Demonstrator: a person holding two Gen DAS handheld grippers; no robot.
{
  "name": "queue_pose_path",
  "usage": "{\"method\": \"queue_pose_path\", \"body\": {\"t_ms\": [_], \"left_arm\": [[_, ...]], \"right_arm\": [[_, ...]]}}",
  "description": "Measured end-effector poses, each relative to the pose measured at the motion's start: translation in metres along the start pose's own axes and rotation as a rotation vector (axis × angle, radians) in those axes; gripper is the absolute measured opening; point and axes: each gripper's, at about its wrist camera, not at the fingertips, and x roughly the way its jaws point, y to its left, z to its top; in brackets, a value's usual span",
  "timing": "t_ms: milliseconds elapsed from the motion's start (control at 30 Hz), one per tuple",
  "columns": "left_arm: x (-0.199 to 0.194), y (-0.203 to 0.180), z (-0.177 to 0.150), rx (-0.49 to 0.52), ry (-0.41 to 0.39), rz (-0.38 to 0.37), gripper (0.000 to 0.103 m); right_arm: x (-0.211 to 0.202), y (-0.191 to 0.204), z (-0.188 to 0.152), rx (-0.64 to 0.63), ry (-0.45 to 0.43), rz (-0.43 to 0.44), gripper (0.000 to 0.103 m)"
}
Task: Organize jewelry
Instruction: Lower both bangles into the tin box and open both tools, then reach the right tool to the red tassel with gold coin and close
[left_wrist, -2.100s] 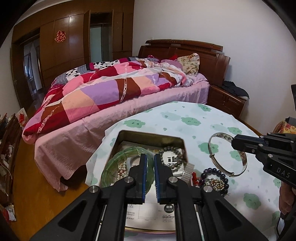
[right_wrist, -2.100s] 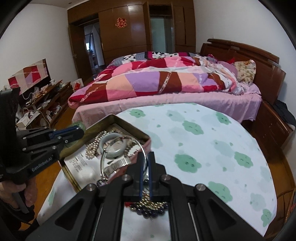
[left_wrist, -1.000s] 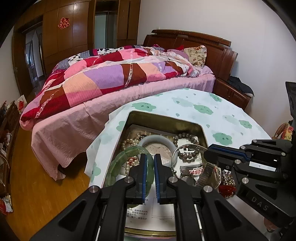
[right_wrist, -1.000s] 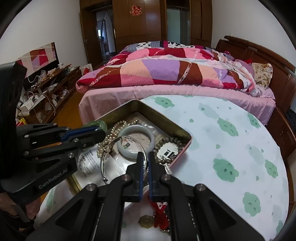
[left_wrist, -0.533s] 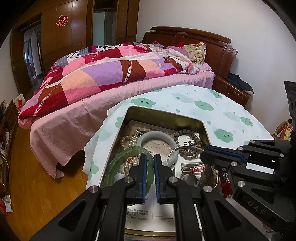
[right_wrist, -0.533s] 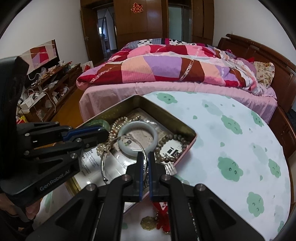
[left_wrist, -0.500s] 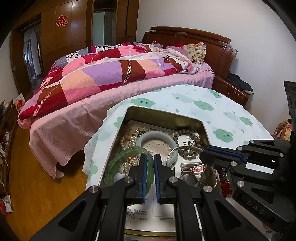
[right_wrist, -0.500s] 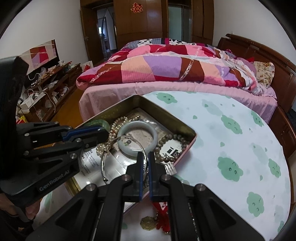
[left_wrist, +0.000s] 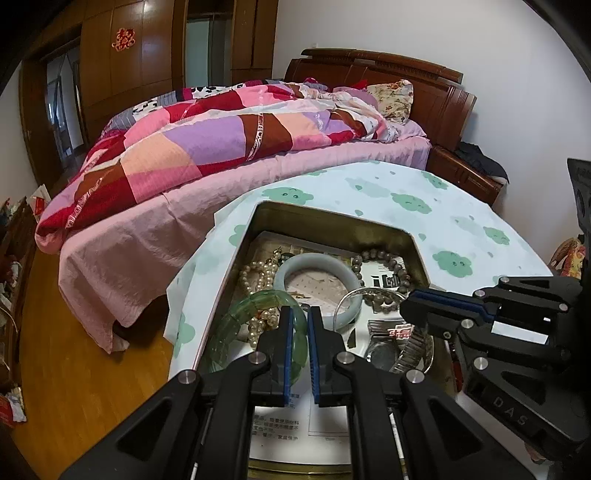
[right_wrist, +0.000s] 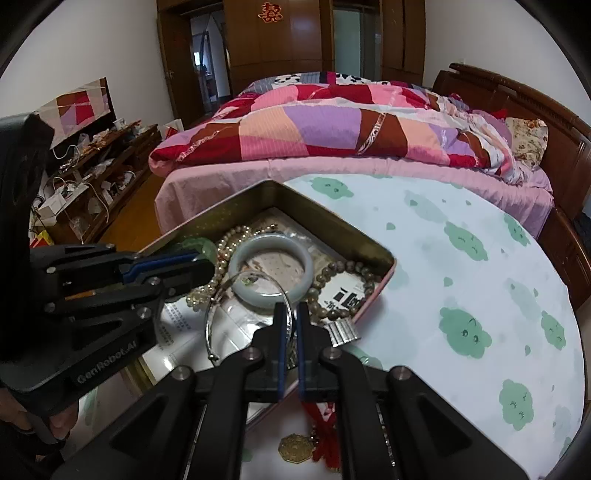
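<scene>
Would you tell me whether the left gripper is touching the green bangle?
Touching: the left wrist view shows the left gripper closed on the green bangle, whose band passes between its pads.

A home bedroom. Far across the room, a wooden bed (left_wrist: 388, 85) under a patchwork quilt (left_wrist: 207, 140), with a pillow (left_wrist: 395, 98) at the headboard and tall wooden wardrobes (right_wrist: 295, 40) behind. To the left, a low cabinet (right_wrist: 107, 158) cluttered with household odds.
</scene>
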Motion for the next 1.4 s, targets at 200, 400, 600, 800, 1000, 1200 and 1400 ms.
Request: {"method": "queue_pose_path", "body": {"t_ms": [200, 400, 600, 800, 1000, 1200, 1400], "left_arm": [[-0.001, 0.0, 0.002, 0.002, -0.009, 0.009, 0.007], [-0.004, 0.003, 0.004, -0.014, -0.024, 0.011, 0.014], [-0.015, 0.007, 0.005, -0.033, -0.088, 0.056, 0.08], [-0.019, 0.014, 0.006, -0.074, -0.093, 0.041, 0.081], [-0.021, 0.011, -0.001, -0.079, -0.09, 0.081, 0.081], [-0.029, 0.008, -0.012, -0.095, -0.102, 0.103, 0.081], [-0.035, 0.006, -0.023, -0.111, -0.099, 0.136, 0.081]], "right_arm": [[0.0, -0.001, -0.001, 0.001, -0.002, -0.001, 0.006], [0.001, -0.004, -0.001, 0.01, -0.011, 0.005, 0.009], [0.002, -0.01, -0.002, 0.038, -0.014, -0.012, 0.027], [-0.01, -0.011, -0.002, 0.037, -0.061, -0.02, 0.061], [-0.026, -0.036, -0.01, 0.094, -0.066, -0.024, 0.065], [-0.04, -0.063, -0.028, 0.139, -0.046, -0.066, 0.069], [-0.047, -0.08, -0.054, 0.198, -0.019, -0.083, 0.069]]}}
